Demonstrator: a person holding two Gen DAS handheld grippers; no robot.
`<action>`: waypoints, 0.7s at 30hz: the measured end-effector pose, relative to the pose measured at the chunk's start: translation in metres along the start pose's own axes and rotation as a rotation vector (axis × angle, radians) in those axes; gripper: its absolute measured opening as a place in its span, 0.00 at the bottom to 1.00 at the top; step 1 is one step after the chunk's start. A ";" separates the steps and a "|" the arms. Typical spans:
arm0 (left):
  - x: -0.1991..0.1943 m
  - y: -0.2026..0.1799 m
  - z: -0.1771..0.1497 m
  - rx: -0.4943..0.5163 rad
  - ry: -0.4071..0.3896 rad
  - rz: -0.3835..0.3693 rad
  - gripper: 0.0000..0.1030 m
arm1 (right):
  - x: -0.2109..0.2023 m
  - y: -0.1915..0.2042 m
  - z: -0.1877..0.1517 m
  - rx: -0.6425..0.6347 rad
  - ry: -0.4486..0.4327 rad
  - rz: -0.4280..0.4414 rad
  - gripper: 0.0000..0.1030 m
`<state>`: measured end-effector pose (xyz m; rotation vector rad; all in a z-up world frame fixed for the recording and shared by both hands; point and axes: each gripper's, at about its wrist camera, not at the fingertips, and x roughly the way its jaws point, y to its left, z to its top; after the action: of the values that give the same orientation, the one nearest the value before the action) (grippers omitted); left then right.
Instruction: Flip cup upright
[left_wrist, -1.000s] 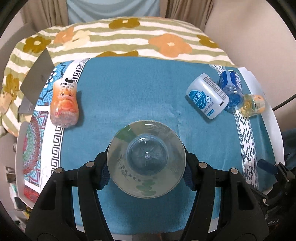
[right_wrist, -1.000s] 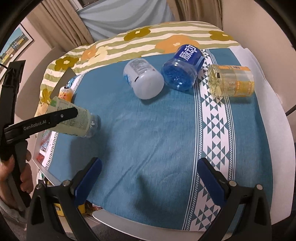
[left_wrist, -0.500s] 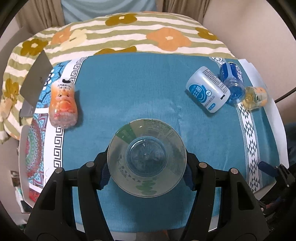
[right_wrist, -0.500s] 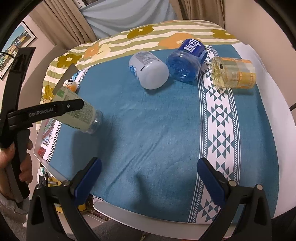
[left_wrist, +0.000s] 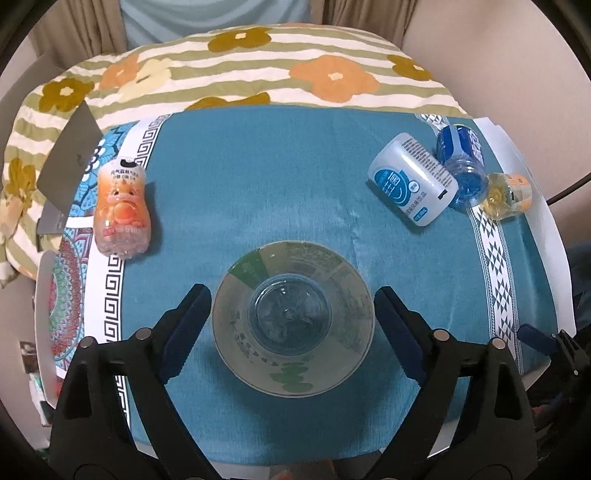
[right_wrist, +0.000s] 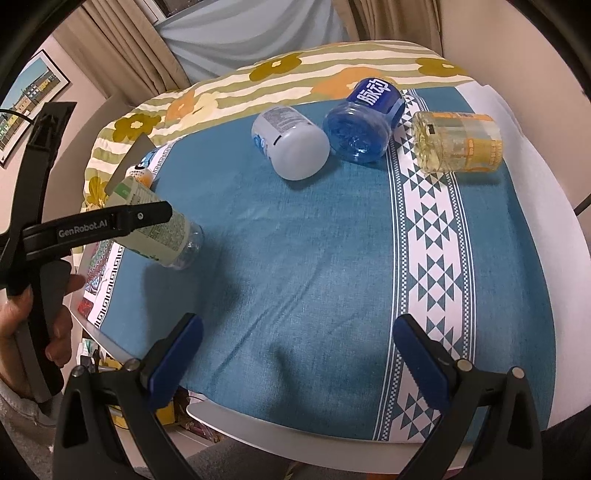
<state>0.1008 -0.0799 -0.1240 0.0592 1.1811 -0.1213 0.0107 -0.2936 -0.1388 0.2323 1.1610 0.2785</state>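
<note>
The left gripper (left_wrist: 291, 323) stood open around the cup (left_wrist: 293, 319), pads clear of its sides, apparently to release it mouth-up on the blue cloth (left_wrist: 258, 192). The right gripper (right_wrist: 295, 350) hung open and empty, well apart.

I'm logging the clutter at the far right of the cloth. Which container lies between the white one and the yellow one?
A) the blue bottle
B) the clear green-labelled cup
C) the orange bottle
A: in the right wrist view the blue bottle lies on its side, with the white bottle on one side of it and the yellow jar on the other.
</note>
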 end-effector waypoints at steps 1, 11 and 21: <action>0.000 -0.001 0.000 0.005 -0.002 0.005 0.96 | 0.000 0.000 0.000 0.000 -0.001 0.002 1.00; -0.022 0.002 0.003 0.029 -0.044 0.018 0.97 | -0.007 0.007 0.003 0.007 -0.006 0.006 1.00; -0.084 0.021 -0.006 0.010 -0.144 0.010 0.97 | -0.047 0.029 0.020 -0.016 -0.086 -0.075 1.00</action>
<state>0.0664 -0.0528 -0.0491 0.0641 1.0365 -0.1212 0.0088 -0.2826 -0.0814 0.1847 1.0791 0.2102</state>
